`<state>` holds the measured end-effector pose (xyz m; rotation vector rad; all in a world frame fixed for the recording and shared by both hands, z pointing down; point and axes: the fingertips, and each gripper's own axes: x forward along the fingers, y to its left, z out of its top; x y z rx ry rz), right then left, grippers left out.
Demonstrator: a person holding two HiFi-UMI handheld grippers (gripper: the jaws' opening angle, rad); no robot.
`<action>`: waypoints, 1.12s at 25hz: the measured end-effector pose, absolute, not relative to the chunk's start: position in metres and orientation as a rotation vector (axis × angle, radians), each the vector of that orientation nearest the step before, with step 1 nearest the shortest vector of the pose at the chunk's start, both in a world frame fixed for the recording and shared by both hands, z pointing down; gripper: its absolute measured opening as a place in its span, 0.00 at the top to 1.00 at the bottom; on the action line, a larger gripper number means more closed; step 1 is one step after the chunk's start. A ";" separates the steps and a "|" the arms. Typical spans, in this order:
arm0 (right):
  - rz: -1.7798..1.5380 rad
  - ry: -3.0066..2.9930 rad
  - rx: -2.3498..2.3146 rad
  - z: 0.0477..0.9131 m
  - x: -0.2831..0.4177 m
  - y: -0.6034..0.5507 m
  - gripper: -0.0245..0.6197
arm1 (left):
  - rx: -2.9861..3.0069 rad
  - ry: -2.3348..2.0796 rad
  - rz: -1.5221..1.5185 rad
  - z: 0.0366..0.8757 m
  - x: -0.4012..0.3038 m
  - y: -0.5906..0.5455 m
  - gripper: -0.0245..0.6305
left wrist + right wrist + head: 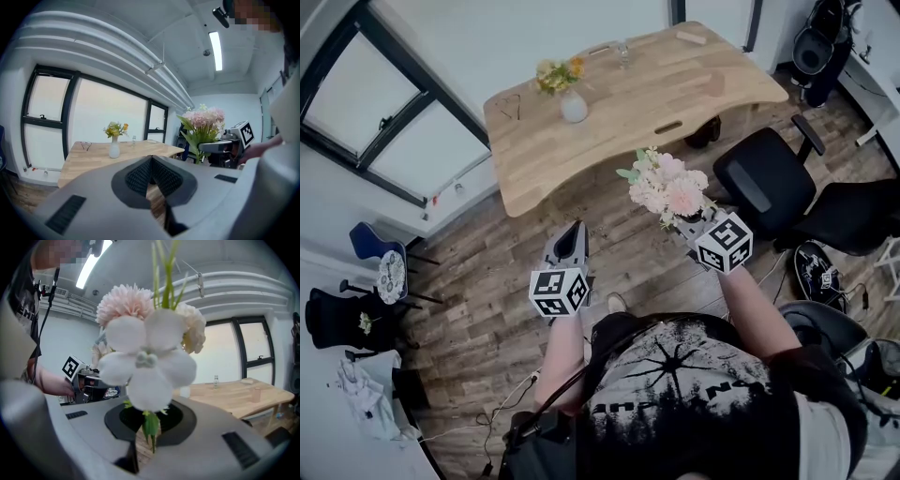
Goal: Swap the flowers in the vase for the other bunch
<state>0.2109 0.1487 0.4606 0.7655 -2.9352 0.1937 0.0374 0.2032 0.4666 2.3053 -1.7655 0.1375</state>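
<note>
- My left claw (pixel 151 161) has its jaws pressed together, with nothing between them; it points nearly level, toward the wooden table (pixel 675 84).
- My right claw (pixel 149 425) pinches the green stems of the pink-and-white bouquet (pixel 667 187). The blooms stand up above the jaws and fill most of the right gripper view.
- That bouquet sits just to the right of my left claw and a little ahead of it, with both claws held out side by side in front of me.
- The white vase (pixel 574 108) stands upright on the table, straight ahead of the left claw and well apart from it. From the right claw it lies ahead and off to the left.
- The yellow flowers (pixel 559 75) are in the vase, untouched by either claw.
- A pair of glasses (pixel 511 108) lies on the table just left of the vase, and a small clear bottle (pixel 623 54) stands beyond it to the right.
- A black office chair (pixel 759 183) stands just to the right of my right claw, beside the table's edge.
</note>
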 end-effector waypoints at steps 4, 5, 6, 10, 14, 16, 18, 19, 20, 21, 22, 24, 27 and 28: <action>0.195 -2.938 0.764 0.463 0.210 0.149 0.89 | 2.308 -1.767 0.151 0.471 0.040 0.205 0.94; 0.194 -2.937 0.763 0.465 0.210 0.149 0.89 | 2.310 -1.767 0.153 0.472 0.040 0.205 0.94; 0.194 -2.935 0.762 0.466 0.209 0.149 0.89 | 2.311 -1.767 0.156 0.472 0.040 0.205 0.94; 0.195 -2.923 0.765 0.471 0.204 0.145 0.89 | 2.308 -1.755 0.154 0.477 0.036 0.197 0.94; 0.189 -2.916 0.777 0.473 0.196 0.132 0.89 | 2.318 -1.737 0.148 0.477 0.032 0.180 0.94; 0.192 -2.911 0.789 0.473 0.192 0.124 0.89 | 2.325 -1.728 0.146 0.476 0.028 0.170 0.94; 0.196 -2.906 0.803 0.474 0.186 0.114 0.89 | 2.331 -1.722 0.144 0.475 0.021 0.160 0.94; 0.198 -2.904 0.811 0.474 0.183 0.109 0.89 | 2.335 -1.718 0.145 0.475 0.017 0.155 0.94; 0.201 -2.902 0.819 0.474 0.180 0.104 0.89 | 2.339 -1.714 0.148 0.476 0.012 0.149 0.94; 0.204 -2.900 0.827 0.474 0.176 0.098 0.89 | 2.344 -1.708 0.154 0.477 0.007 0.143 0.94; 0.207 -2.896 0.837 0.474 0.171 0.092 0.89 | 2.348 -1.703 0.160 0.478 0.002 0.136 0.94; 0.195 -2.882 0.856 0.474 0.160 0.078 0.89 | 2.355 -1.691 0.167 0.479 -0.011 0.121 0.94; 0.155 -2.861 0.866 0.474 0.140 0.063 0.89 | 2.363 -1.674 0.176 0.479 -0.029 0.102 0.94; 0.154 -2.860 0.867 0.473 0.133 0.059 0.89 | 2.367 -1.668 0.180 0.479 -0.035 0.096 0.94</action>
